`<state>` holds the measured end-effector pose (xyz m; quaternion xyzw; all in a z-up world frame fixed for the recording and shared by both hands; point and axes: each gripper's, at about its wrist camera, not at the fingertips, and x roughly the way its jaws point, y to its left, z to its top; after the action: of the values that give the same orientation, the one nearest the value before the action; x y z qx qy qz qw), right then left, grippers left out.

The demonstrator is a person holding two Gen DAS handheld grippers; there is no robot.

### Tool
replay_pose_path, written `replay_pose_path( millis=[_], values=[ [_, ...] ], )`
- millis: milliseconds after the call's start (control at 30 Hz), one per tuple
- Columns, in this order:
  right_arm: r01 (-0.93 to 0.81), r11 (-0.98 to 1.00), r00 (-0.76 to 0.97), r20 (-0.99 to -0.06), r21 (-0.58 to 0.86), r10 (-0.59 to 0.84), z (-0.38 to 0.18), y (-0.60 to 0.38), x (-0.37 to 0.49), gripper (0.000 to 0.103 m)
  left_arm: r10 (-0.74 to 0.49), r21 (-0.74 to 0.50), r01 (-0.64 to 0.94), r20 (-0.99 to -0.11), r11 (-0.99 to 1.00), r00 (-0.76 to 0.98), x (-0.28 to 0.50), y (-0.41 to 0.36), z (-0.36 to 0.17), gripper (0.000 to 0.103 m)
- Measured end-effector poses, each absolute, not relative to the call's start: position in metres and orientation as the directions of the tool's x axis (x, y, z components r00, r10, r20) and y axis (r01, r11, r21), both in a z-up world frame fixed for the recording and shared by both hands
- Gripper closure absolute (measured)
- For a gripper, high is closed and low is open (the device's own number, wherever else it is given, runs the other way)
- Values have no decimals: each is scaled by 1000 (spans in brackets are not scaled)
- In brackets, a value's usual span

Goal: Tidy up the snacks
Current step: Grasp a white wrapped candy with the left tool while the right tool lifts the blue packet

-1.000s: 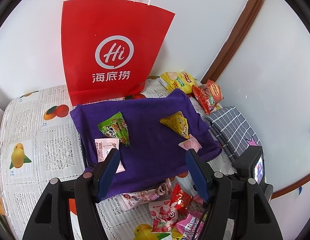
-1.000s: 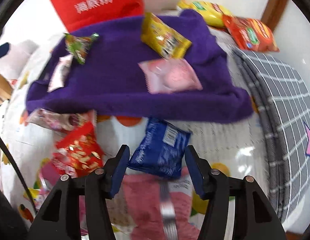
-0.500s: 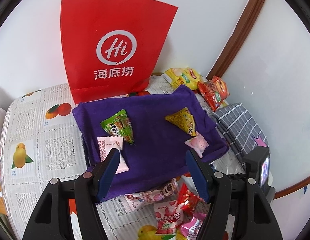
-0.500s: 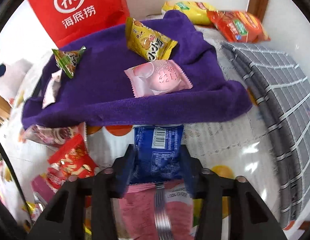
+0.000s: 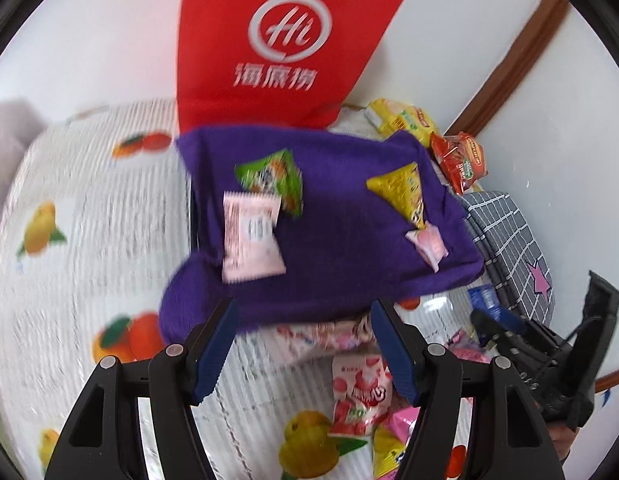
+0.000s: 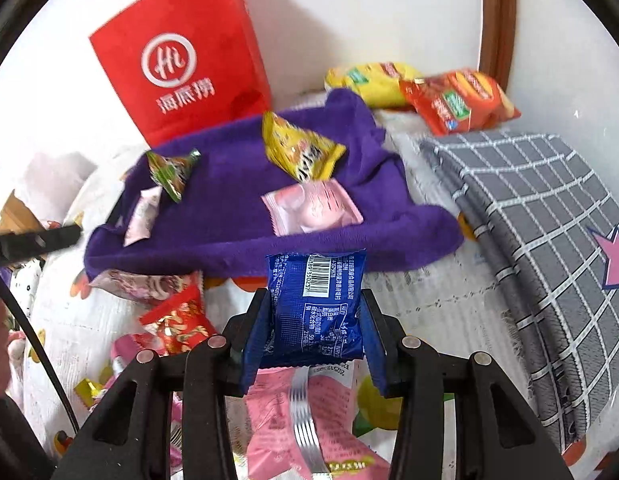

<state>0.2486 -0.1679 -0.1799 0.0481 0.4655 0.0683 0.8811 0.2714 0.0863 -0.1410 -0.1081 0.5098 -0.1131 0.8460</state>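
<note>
Right gripper: jaws clamped on a blue snack packet, barcode side up, packet raised clear of the tablecloth. The jaws have just been closing, with that packet between them. Packet sits at 6 o'clock of the purple towel, its top edge overlapping the towel's near hem in view.

Left gripper: jaws parted to a middling gap, nothing between the pads; near hem of the towel lies between the tips in view.

On the towel, right wrist view: yellow packet at 12 o'clock, pink packet just below it, edges overlapping; green triangular packet at 10 o'clock, pale pink packet at 9 o'clock.

Off the towel: red packet at 7 o'clock on the fruit-print tablecloth. Red paper bag stands behind the towel. Yellow chip bag and orange chip bag at 1 o'clock. Grey checked cushion at 3 o'clock.
</note>
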Motion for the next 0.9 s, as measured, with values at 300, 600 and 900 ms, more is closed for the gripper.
replay_pose_path(
  millis=[300, 600, 900],
  values=[
    [-89, 988, 582, -798, 125, 153, -174, -172, 234, 59, -311, -353, -9, -836, 936, 452, 256, 91, -161, 38],
    [-87, 993, 586, -802, 82, 118, -175, -181, 213, 59, -357, -425, -84, -839, 901, 411, 265, 88, -190, 44],
    [-81, 992, 577, -807, 93, 123, -181, -184, 215, 59, -440, -511, -89, -807, 855, 394, 269, 84, -206, 76]
  ],
)
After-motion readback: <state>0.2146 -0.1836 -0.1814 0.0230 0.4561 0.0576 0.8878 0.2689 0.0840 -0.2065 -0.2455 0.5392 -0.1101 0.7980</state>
